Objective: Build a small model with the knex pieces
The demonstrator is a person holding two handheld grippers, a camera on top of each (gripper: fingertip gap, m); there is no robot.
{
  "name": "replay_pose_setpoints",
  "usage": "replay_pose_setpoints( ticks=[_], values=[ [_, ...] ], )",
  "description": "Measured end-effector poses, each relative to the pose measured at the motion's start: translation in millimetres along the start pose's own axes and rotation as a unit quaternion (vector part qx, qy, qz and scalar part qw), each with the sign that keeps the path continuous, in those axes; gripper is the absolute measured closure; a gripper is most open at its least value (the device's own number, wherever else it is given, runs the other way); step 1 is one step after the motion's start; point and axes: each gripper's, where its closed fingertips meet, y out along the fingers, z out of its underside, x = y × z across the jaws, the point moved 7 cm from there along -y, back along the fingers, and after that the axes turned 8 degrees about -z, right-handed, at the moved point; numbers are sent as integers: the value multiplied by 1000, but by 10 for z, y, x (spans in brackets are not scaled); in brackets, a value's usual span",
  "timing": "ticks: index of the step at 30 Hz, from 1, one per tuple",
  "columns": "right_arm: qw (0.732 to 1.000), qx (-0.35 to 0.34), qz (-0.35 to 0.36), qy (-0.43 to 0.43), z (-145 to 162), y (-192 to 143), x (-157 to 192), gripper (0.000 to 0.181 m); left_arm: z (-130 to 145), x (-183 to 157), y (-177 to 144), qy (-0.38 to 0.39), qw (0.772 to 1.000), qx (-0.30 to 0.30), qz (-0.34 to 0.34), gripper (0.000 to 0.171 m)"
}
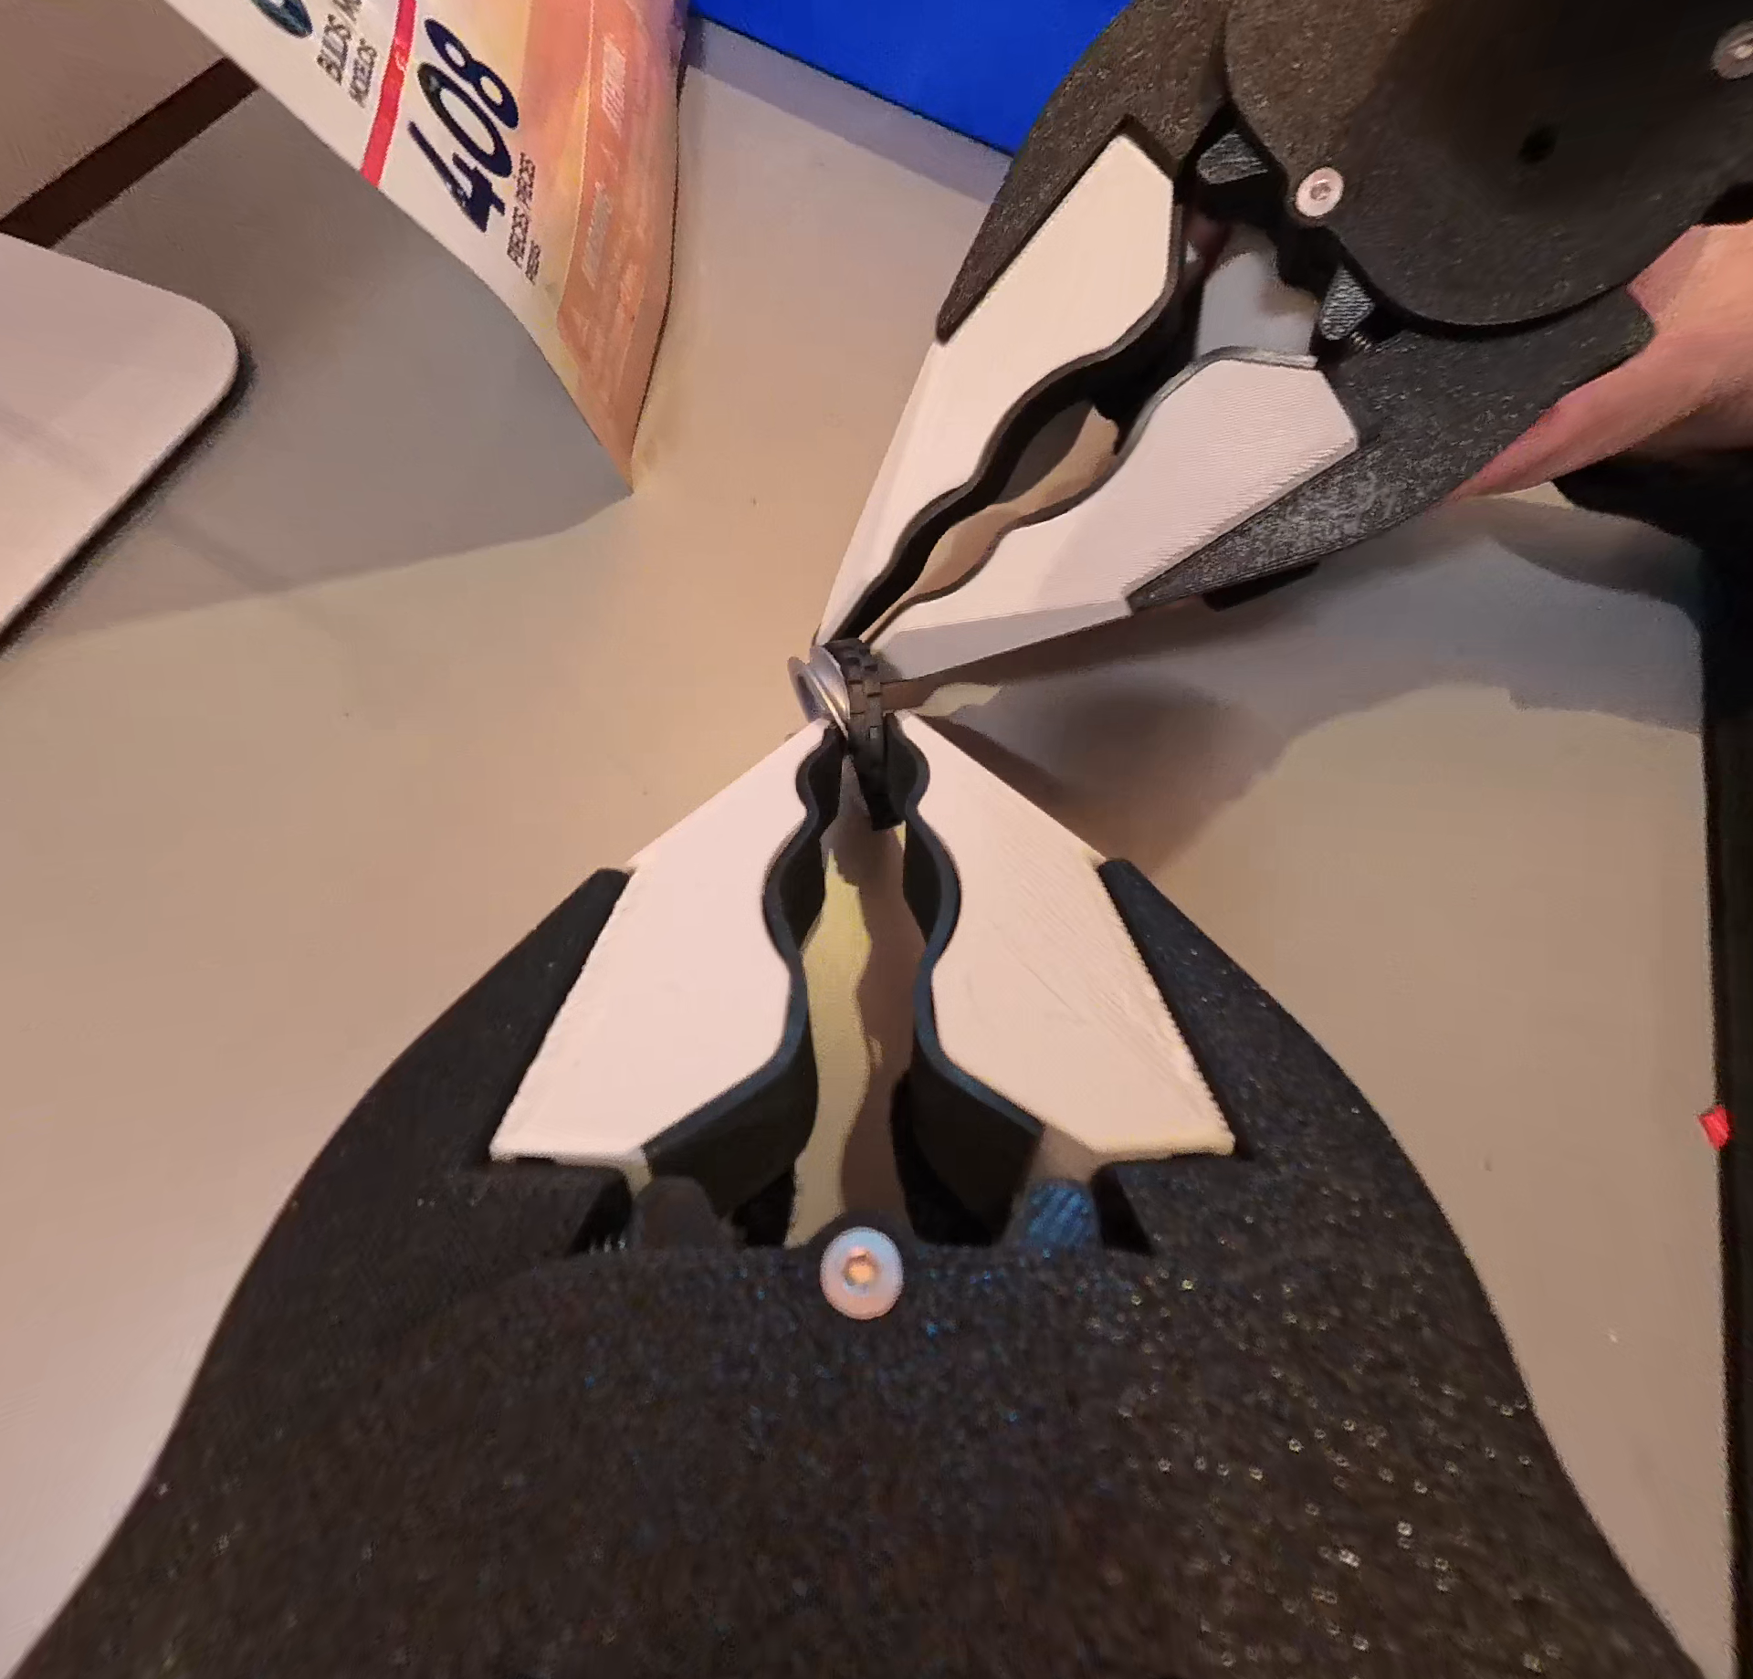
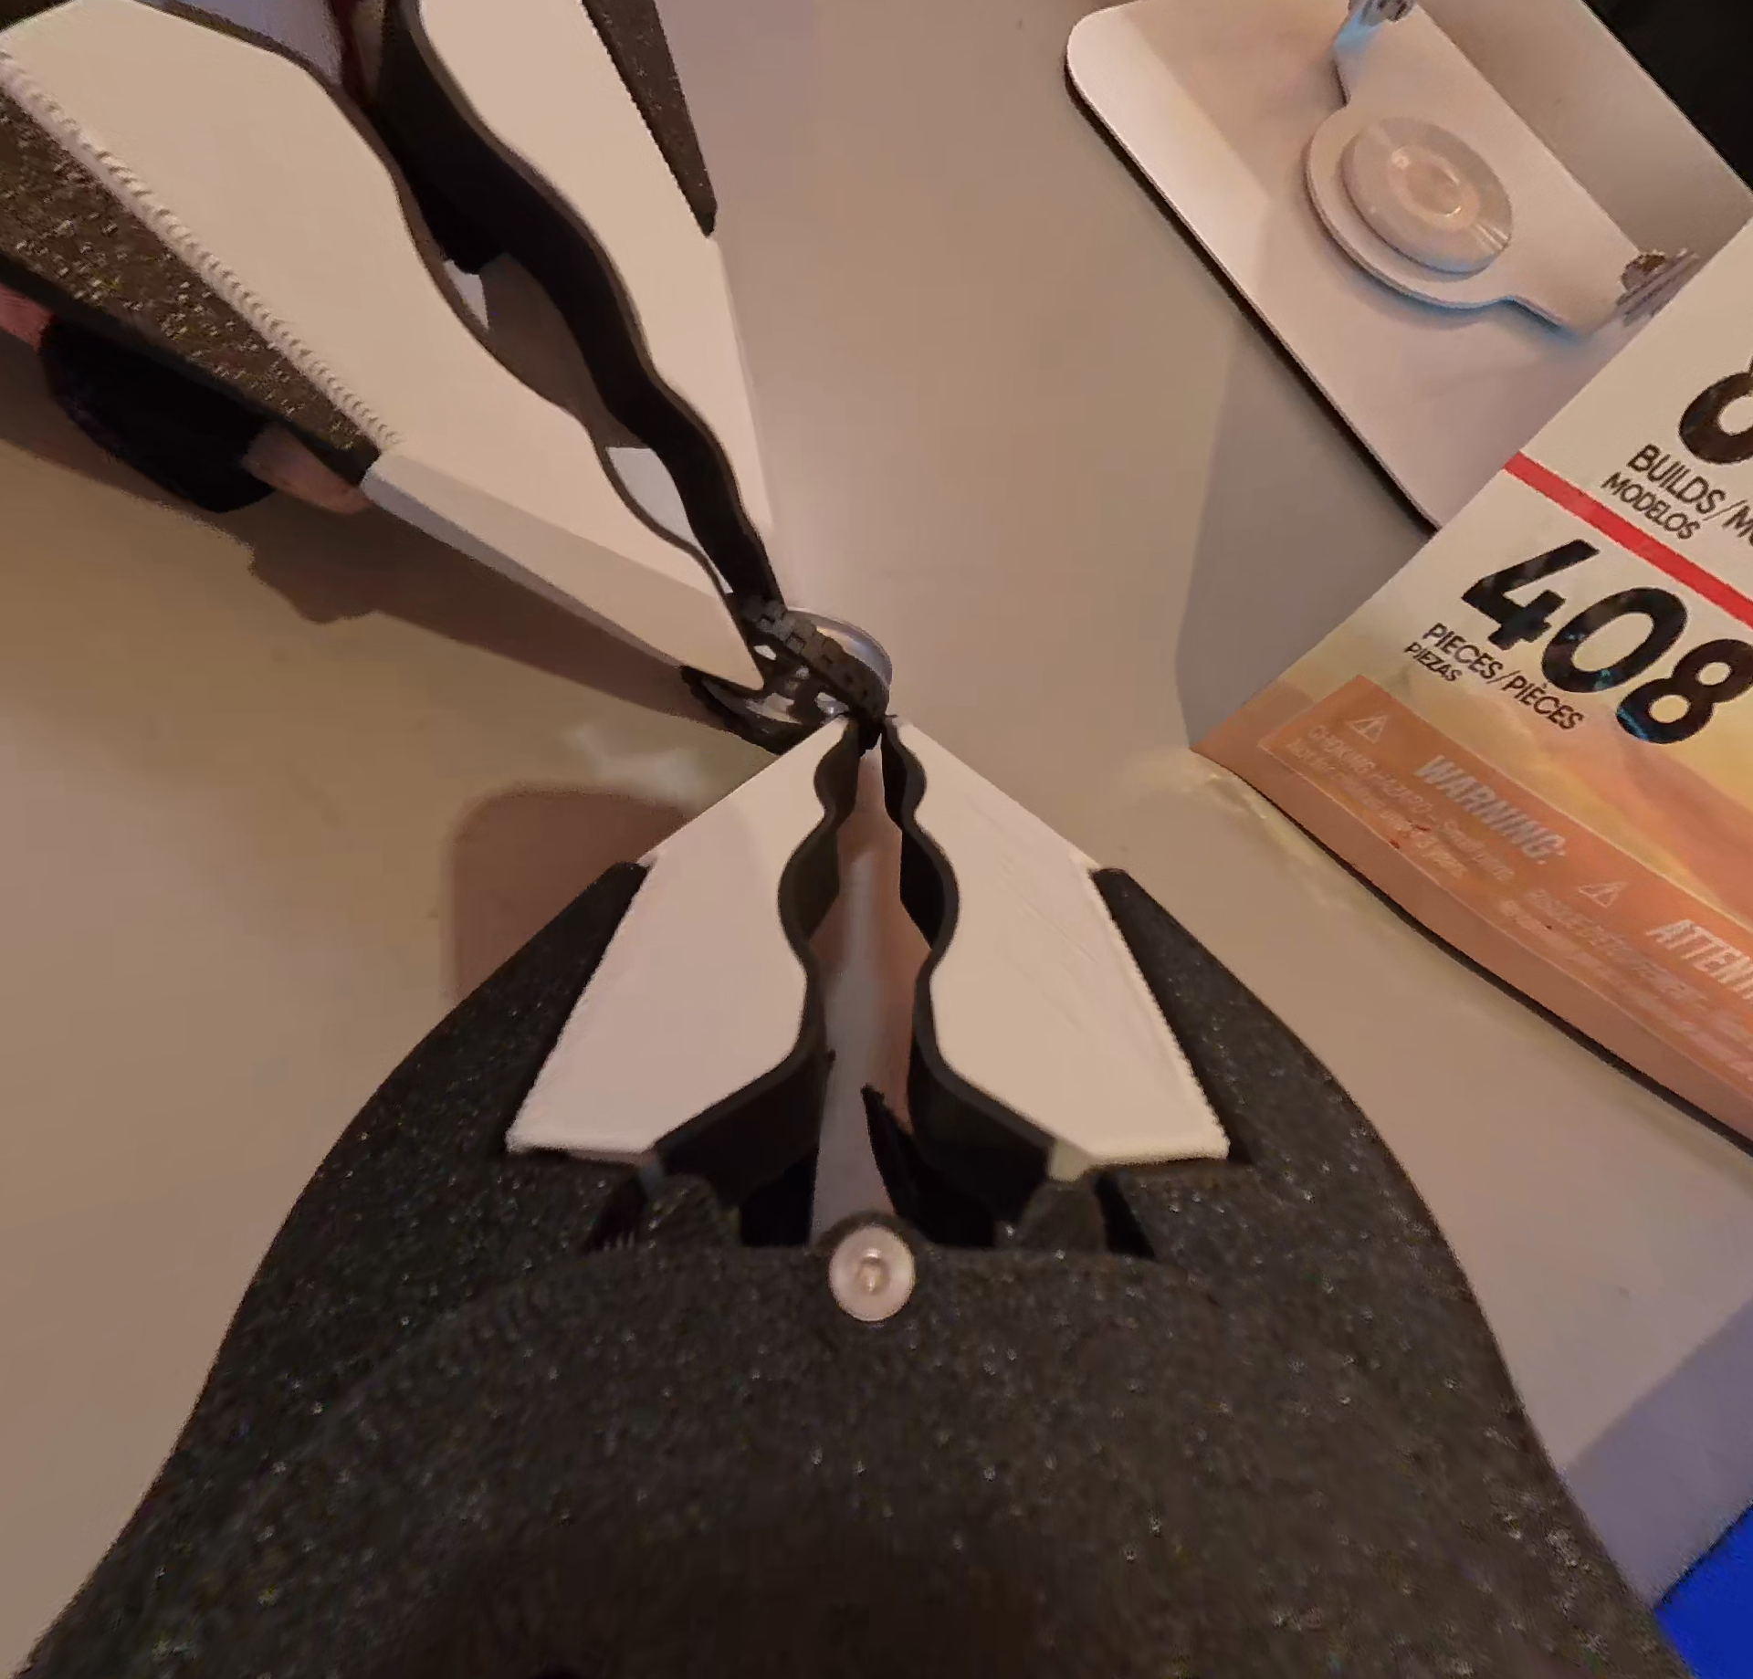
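Between the two sets of fingertips, just above the bench [image 1: 379, 780], sat a small black toothed wheel [image 1: 868, 694] with a silver hub [image 1: 818, 685]. The left hand-held gripper [image 1: 868, 751] was pressed together on the wheel's lower edge, while the right hand-held gripper [image 1: 858, 652], reaching in from the upper right in a person's hand [image 1: 1632, 381], was pinched on its upper side. Well apart to the left stood a printed cardboard box [image 1: 531, 163], with a white stand base [image 2: 1328, 239] near it and something blue [image 1: 901, 11] behind.
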Motion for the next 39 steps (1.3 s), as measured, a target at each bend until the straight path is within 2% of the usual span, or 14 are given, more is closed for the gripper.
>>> replay_pose_setpoints(
  ticks=[4, 8, 14, 19, 29, 39],
  values=[
    [1000, 2, -4, 7, 20, 19, -25, 178, -25, -36, 27, 33, 999, -3, 1, 160],
    [1000, 8, -5, 13, 47, 52, -65, 178, -31, -33, 102, 31, 999, 12, 0, 142],
    [1000, 15, -5, 24, 53, 76, -92, 178, -22, 12, 208, 19, 999, 26, 2, 151],
    [999, 18, -5, 48, 76, 79, -116, 179, -31, -4, 217, 57, 998, 19, -8, 155],
    [996, 29, 12, 84, 74, 116, -148, 181, -35, -20, 225, 77, 997, 12, -20, 156],
    [992, 17, -16, 122, 87, 141, -210, 181, -53, -37, 251, 97, 995, 7, -24, 155]
  ],
)
